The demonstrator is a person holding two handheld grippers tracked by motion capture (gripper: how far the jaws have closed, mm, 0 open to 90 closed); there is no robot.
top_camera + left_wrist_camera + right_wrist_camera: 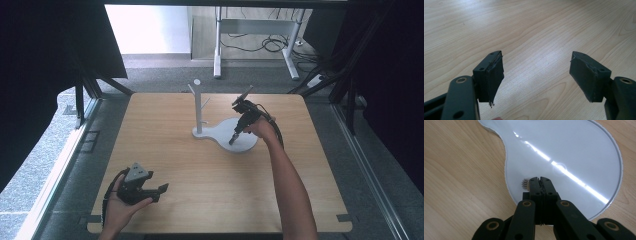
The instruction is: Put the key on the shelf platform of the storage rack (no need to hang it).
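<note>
Filling the middle of the high view, the wooden table (210, 170) holds a white stand (227, 135) with a thin branched post, just above centre. The right arm stretches up from the bottom; its right gripper (232, 142) tips down onto the stand's round base, jaws pressed together. At lower left, the left gripper (159, 193) rests low, jaws spread wide around nothing.

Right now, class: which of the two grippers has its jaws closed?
The right gripper, poised over the white stand base, has its jaws pressed together. The left gripper, near the table's front edge, has jaws spread wide apart.
</note>
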